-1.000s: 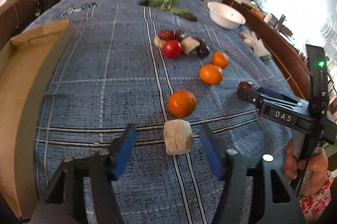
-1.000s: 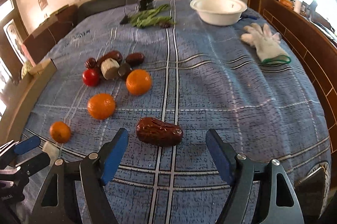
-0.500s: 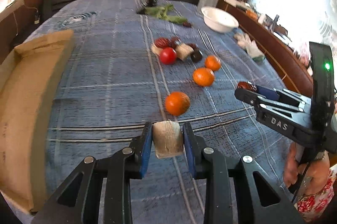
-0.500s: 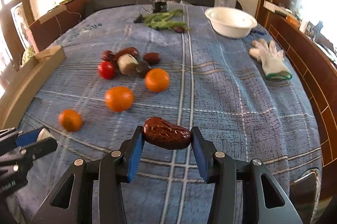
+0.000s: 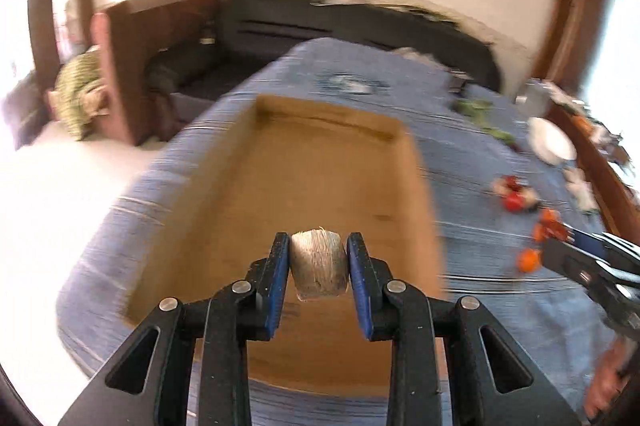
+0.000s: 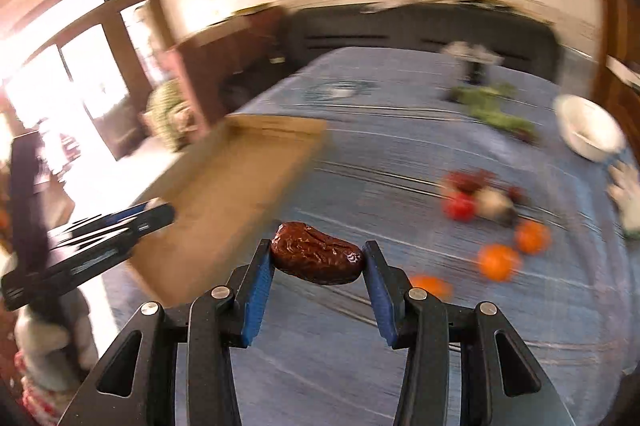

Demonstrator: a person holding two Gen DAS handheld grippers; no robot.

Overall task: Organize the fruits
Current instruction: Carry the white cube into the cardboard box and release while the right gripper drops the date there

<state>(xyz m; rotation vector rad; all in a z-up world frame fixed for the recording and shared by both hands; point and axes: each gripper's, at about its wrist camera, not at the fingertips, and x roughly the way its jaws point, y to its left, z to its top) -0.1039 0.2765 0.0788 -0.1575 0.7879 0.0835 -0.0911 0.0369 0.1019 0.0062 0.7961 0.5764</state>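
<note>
My left gripper (image 5: pixel 319 268) is shut on a pale fibrous chunk (image 5: pixel 318 268) and holds it above the open cardboard box (image 5: pixel 304 162) on the blue checked cloth. My right gripper (image 6: pixel 317 260) is shut on a wrinkled brown date (image 6: pixel 316 258), held above the cloth just right of the box (image 6: pixel 224 186). The left gripper shows at the left of the right wrist view (image 6: pixel 100 242). Oranges (image 6: pixel 498 261), a red tomato (image 6: pixel 460 207) and dark fruits (image 6: pixel 468 180) lie on the cloth to the right. Both views are motion-blurred.
A white bowl (image 6: pixel 588 132) and green vegetables (image 6: pixel 494 106) sit at the far right of the cloth. A white glove (image 6: pixel 628 194) lies at the right edge. A dark sofa (image 5: pixel 340 30) stands behind; the floor drops off to the left.
Both grippers closed on their items, lifted them and swung left toward the cardboard box. The left one now hangs over the box.
</note>
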